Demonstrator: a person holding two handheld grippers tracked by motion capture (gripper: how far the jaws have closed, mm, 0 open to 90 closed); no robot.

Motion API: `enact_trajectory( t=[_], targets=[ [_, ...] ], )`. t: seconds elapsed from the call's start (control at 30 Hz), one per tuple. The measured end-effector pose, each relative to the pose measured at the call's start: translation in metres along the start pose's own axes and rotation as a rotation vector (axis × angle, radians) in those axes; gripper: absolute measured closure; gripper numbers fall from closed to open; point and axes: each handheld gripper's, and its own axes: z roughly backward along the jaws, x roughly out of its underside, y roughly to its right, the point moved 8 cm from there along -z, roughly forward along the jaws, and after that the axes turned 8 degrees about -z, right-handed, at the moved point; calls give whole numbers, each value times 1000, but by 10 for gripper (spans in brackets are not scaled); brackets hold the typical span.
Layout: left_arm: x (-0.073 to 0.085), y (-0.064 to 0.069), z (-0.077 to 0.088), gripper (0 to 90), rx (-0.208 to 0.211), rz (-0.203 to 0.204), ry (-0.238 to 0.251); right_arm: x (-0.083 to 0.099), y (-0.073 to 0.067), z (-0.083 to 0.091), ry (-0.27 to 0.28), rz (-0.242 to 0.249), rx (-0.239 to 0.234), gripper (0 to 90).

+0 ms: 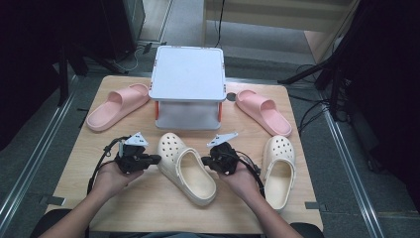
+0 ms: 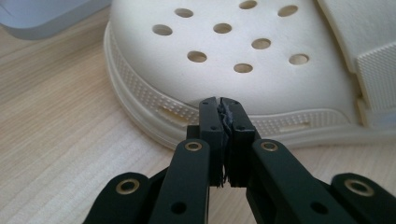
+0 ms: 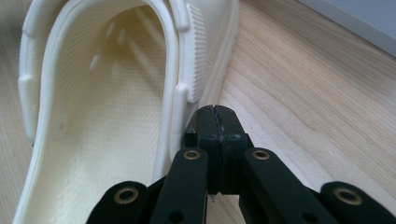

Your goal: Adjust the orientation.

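A: What sits mid-frame in the high view?

B: A cream foam clog (image 1: 186, 167), rounded toe toward the upper left, heel toward the lower right, lying on the pale wood-grain table (image 1: 148, 208). The left gripper (image 1: 157, 159) meets its toe side, the right gripper (image 1: 204, 160) its other flank

A: How do the jaws stand?

B: Both pairs are pressed together with nothing between them. In the left gripper view the black jaw tips (image 2: 221, 103) meet right at the clog's (image 2: 233, 51) ribbed lower rim, below a smooth dome punched with oval holes. A dotted, stippled band runs round the sole edge

A: And the other side?

B: In the right gripper view the closed tips (image 3: 215, 110) sit just beside the clog's (image 3: 112, 93) outer wall, by a finely ridged strap. The footbed inside is pebbled, with small raised nubs. I cannot tell whether the tips actually touch the wall

A: What else is on the table?

B: A second cream clog (image 1: 277, 171) at lower right, well apart from the first. Two pink slides, smooth and chunky: one (image 1: 118, 105) at upper left, one (image 1: 263, 111) at upper right. Between them, at the far edge, a white box-like stand (image 1: 188, 74) with rounded corners and a flat matte top, orange showing at its sides

A: The hands?

B: Each hand wraps a gripper body from below, with black cables trailing back toward the wrists
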Motion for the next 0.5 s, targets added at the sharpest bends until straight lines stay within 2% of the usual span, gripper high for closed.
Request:
enact_trajectory(
  t=[0.13, 0.2, 0.27, 0.5],
  targets=[
    [-3, -6, -3, 878, 7, 28, 17, 1, -6, -2, -5, 16, -11, 900],
    [-4, -9, -5, 879, 20, 57, 36, 2, -9, -3, -9, 21, -10, 900],
    [-5, -13, -6, 880, 31, 69, 46, 3, -13, -3, -10, 21, -12, 900],
    [-14, -20, -13, 890, 20, 58, 47, 7, -22, -5, -4, 26, -18, 900]
  ],
)
